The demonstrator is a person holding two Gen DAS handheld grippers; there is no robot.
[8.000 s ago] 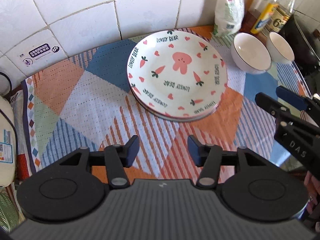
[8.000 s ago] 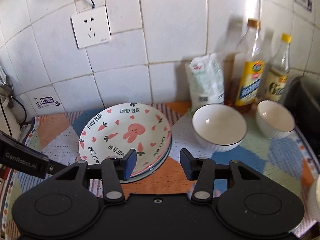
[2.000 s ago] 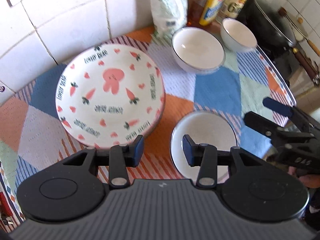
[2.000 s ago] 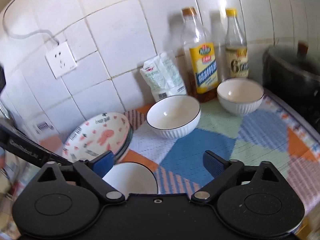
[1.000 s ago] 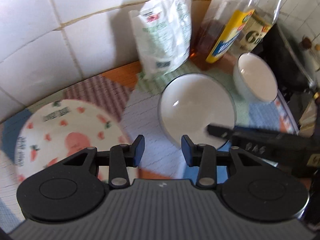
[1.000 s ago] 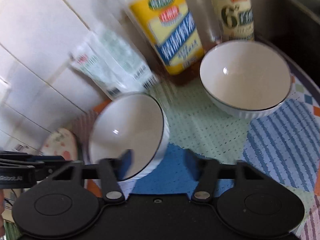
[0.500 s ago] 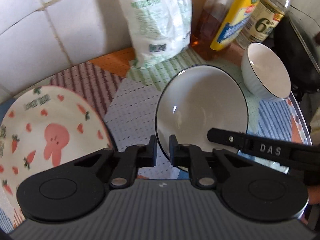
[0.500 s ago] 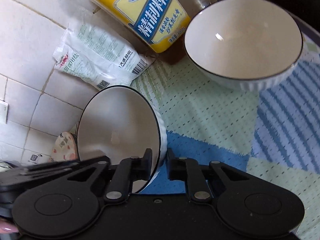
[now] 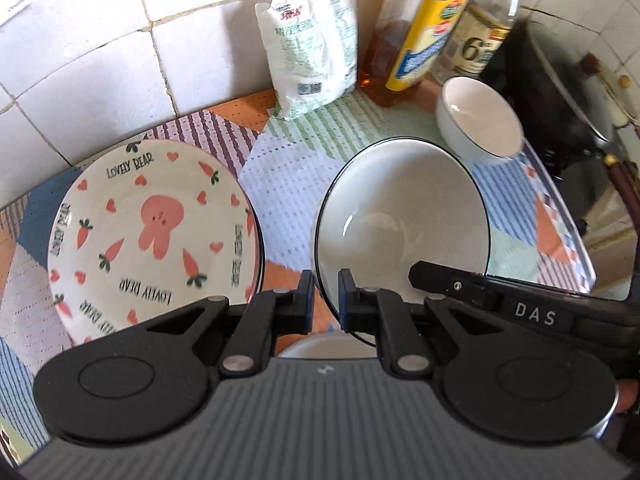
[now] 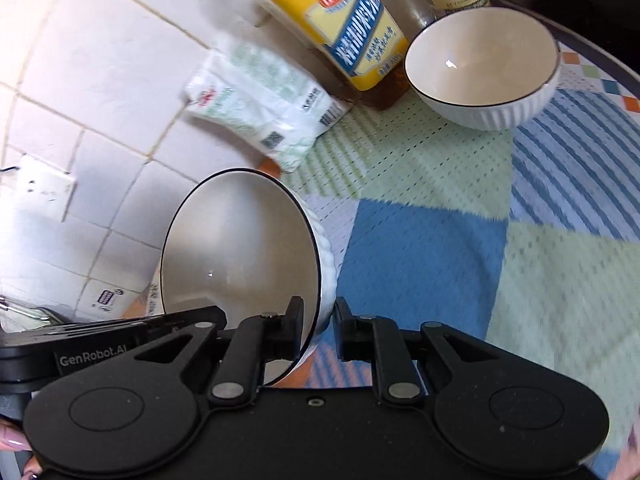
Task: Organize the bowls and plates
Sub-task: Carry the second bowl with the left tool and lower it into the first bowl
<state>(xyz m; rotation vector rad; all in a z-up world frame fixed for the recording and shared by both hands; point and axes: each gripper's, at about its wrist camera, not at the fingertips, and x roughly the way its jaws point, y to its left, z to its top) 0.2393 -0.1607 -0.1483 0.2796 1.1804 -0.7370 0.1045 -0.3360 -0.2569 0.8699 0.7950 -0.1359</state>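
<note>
Both hand-held grippers, left (image 9: 323,296) & right (image 10: 317,326), just clamped bowl (image 9: 400,224) rim at 6 o'clock. Glazed ceramic: stiff, slippery, breakable; grip rim.

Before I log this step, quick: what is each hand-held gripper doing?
Left hand-held gripper: closed on the white bowl's rim.
Right hand-held gripper: closed on the same bowl's rim.

Left gripper (image 9: 323,294) and right gripper (image 10: 317,330) both seemingly clamped, angled downward.
</note>
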